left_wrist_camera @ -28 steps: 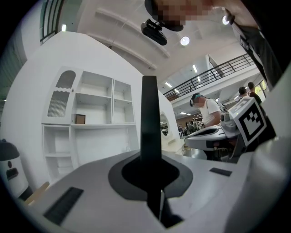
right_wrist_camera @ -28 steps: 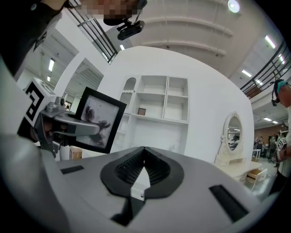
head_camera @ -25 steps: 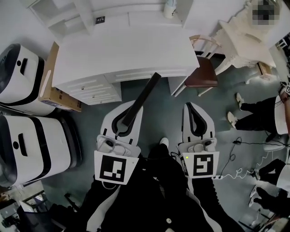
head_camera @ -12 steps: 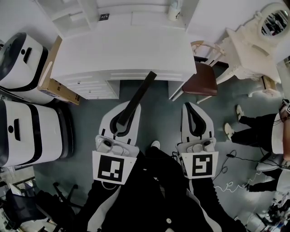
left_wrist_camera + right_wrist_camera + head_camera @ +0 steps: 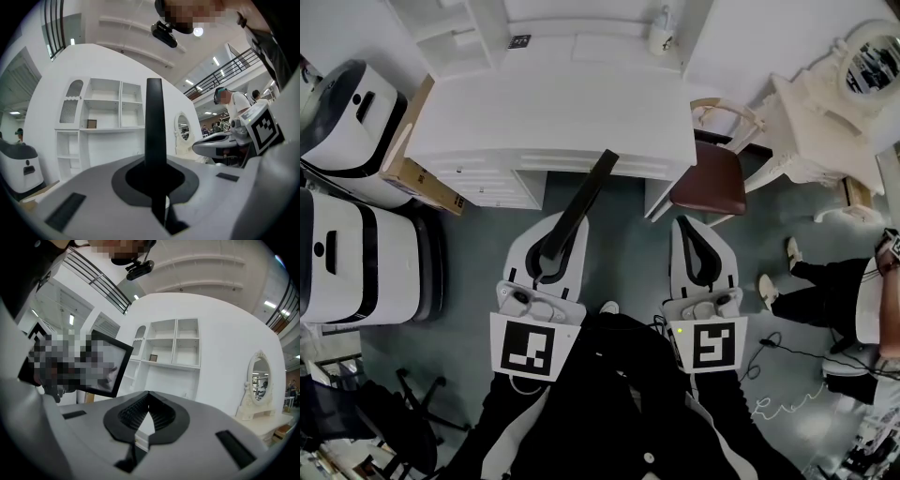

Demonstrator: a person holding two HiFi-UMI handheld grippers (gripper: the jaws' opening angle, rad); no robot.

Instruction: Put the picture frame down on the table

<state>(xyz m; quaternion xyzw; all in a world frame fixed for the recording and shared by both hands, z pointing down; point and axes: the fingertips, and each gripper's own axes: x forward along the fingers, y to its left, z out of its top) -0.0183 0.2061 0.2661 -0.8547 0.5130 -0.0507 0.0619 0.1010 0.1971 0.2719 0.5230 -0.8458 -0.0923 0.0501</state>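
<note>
While both grippers hang level in front of the person, carrying looks to be the step in hand: the picture frame [image 5: 591, 192] is clear of the table [image 5: 553, 103] and pinched in the left gripper [image 5: 562, 230]. Looking along that gripper [image 5: 154, 180], the jaws are drawn almost together on the frame's lower edge. The frame [image 5: 153, 117] stands out of them edge-on, a thin dark bar rising up and ahead of the tips. From the right gripper's side the same frame [image 5: 112, 369] shows its flat face, up and to the left of those jaws.

The right gripper [image 5: 701, 232] carries nothing. Its jaws meet, and the ribbed pads [image 5: 132, 414] have only air in front of them.

The table lies straight ahead of both sets of tips, its white top bare on the stretch facing the left gripper. From above, the frame's far end overlaps the table's near edge, though I cannot tell whether it is over the top or short of it. A chair [image 5: 712, 173] sits ahead and to the right of the right gripper.

By my reckoning the next move means carrying the left gripper forward until the whole frame is over the top. It then has to come down before the jaws part. Gripped at one edge, the long frame could swing.
</note>
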